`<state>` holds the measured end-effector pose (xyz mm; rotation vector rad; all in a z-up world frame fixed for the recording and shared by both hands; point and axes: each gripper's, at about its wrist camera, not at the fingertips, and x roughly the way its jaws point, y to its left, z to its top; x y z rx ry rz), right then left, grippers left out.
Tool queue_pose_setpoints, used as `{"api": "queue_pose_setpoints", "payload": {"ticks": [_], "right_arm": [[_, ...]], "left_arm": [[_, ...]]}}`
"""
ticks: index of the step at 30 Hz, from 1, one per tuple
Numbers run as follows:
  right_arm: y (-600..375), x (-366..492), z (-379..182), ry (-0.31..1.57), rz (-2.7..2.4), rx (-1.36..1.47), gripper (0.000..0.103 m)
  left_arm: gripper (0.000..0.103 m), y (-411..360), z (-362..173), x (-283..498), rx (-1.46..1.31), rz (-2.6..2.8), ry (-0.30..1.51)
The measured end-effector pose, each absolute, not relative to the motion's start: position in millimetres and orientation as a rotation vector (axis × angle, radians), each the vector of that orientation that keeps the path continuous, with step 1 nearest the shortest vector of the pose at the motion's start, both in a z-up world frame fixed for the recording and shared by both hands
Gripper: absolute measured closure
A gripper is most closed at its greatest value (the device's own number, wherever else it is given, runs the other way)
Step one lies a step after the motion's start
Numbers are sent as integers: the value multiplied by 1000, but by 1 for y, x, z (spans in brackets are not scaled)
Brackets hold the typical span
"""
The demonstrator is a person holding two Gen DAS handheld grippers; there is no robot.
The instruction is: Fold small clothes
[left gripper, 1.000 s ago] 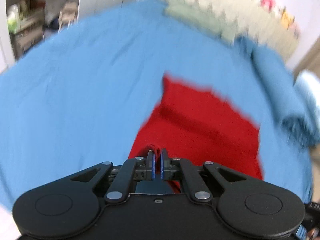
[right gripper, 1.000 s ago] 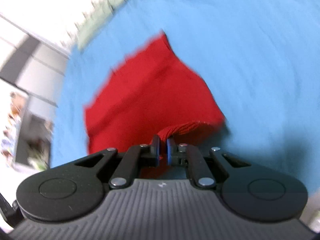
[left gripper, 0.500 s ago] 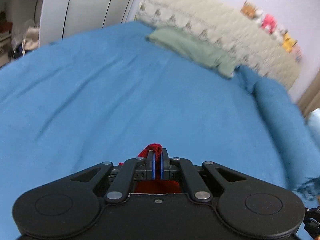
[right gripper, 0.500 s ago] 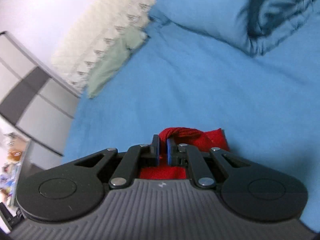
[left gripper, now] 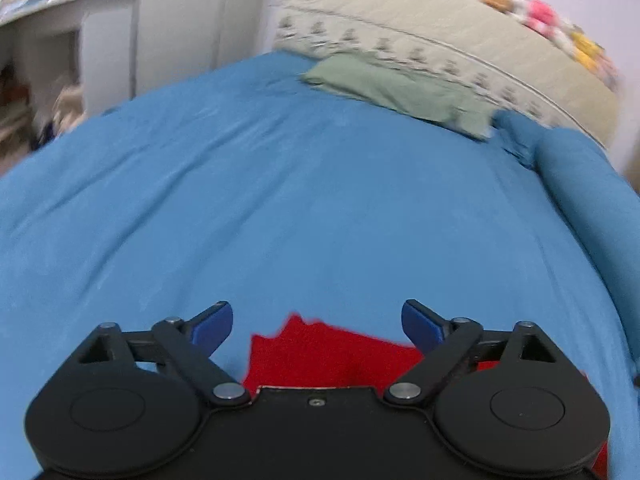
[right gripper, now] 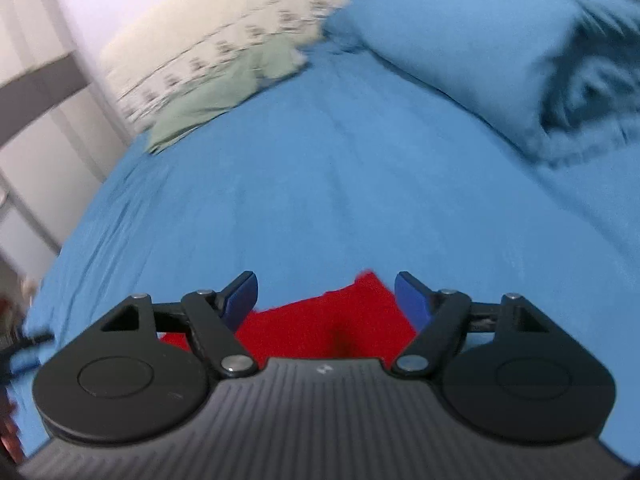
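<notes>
A wide bed covered in a smooth blue sheet (left gripper: 304,200) carries a bright red cloth garment (left gripper: 328,356) lying flat near its front edge. A flat pale green pillow (left gripper: 396,92) rests at the cream quilted headboard (left gripper: 460,48), beside a rolled blue duvet (right gripper: 500,52) along one side.

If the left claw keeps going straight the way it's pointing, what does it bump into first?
Probably the red cloth lying just under the opening left claw, or the blue bedsheet right past its edge. Depth is hard to judge here. Nothing else is in the way.
</notes>
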<state>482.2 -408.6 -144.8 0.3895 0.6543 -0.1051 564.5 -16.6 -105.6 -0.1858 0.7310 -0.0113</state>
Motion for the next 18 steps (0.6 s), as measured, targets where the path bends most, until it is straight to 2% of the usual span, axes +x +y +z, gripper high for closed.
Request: {"api": "queue_pose_setpoints", "payload": {"ticks": [3,7,12,15,18], "right_arm": [[-386,459,-148,653,-44,269,7],[-361,438,-175,733,17,186,5],[-358,427,-222,860,-1,168,5],[-366,419,-235,845,15,132,5],[-360,423,-234,858,21,60,5]], "left_arm": [[7,-41,-114,533,-60,-107,780],[7,-65,-153,504,80,-210,896],[5,-64,-195,492,121,-234,983],[0,-55,-199,495,69,-249,995],[0,-61,-196,495,85,-239,1029]]}}
